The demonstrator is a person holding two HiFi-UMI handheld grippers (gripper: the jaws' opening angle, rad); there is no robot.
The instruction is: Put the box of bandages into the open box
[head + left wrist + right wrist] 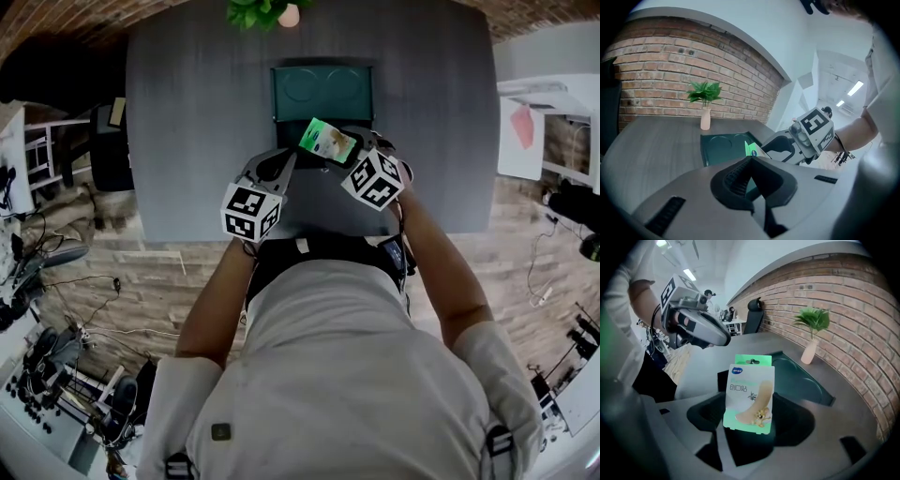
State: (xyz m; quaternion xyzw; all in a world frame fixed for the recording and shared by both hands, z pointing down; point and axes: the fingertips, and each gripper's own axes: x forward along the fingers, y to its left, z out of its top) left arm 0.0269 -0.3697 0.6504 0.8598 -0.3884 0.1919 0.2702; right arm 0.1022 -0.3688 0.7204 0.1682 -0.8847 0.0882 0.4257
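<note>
Over the dark grey surface [187, 141], just at the near edge of the dark green, shallow open box [322, 94], the right claw [343, 156] has the flat pale green cardboard box of bandages [327, 141] pinched and lifted clear. From the head view the pack sits tilted, its far corner overlapping the front rim of the open box. Whether it is past that rim I cannot tell.

Switch to the right gripper view: the right claw [750, 427] clamps the lower part of the box of bandages [750, 397]. The pack stands upright with its printed face to the camera, showing a foot picture and a little cartoon figure. Behind it lies the open box [801, 376], with two round shapes moulded into its floor.

The left claw [279, 167] hovers just beside its partner, a touch nearer the person. In its own view the left claw [751, 161] is pressed together, pads meeting, nothing between them. Past it you catch the green edge of the box of bandages [751, 149] in front of the open box [722, 147], and the right claw's marker cube [813, 129] close on the right.

At the far edge of the surface stands a leafy green plant [705, 93] in a slim pink vase [705, 119], against a red brick wall [670, 70]
</note>
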